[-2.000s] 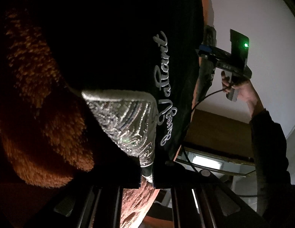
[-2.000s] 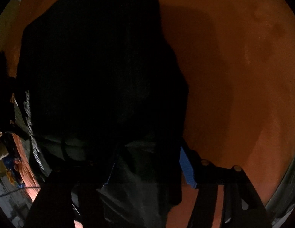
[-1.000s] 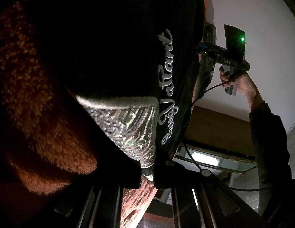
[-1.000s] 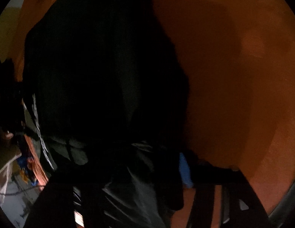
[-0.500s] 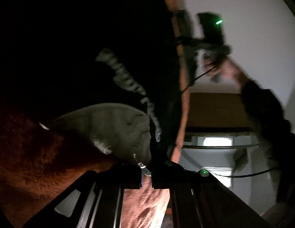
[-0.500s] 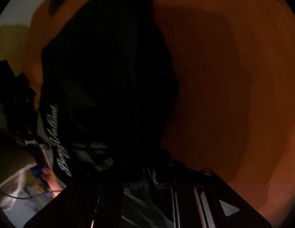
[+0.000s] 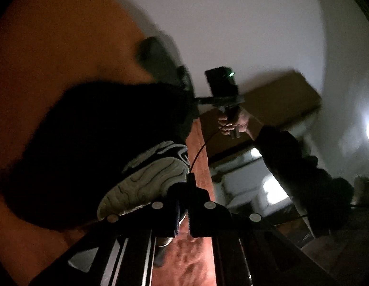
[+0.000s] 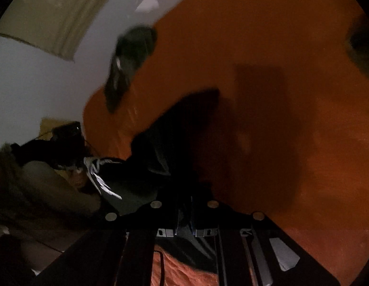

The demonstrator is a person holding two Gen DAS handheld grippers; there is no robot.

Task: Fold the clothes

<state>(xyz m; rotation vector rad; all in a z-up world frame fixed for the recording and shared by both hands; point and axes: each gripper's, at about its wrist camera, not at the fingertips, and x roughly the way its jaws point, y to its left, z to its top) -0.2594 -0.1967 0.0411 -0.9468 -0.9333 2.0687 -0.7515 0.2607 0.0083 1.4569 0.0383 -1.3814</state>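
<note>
The orange fleecy blanket-covered bed fills most of both views and carries everything. Across it, hanging up from its surface near the edge closest to the person, is the black soft-fabric garment with a silvery printed panel. It sags in a loose dark mass between the two grips, so I judge it light, limp and not at all stiff: it will drape, swing and crease wherever it is not supported, and nothing about it is fragile. The printed panel looks slicker than the plain cloth and may slide against itself once it is laid over.

A smaller dark bundle of clothing lies at the far edge of the bed by the pale wall, well apart from the garment.

The left hand-held gripper has its jaws together, clamped on the garment at the printed edge. The right hand-held gripper is likewise pressed shut on dark cloth that bunches between its jaws; in the left view it shows small, held in the person's hand at the garment's far end.

Holding at two ends of one edge suits such cloth, and pulling that edge taut should keep the fold straight.
</note>
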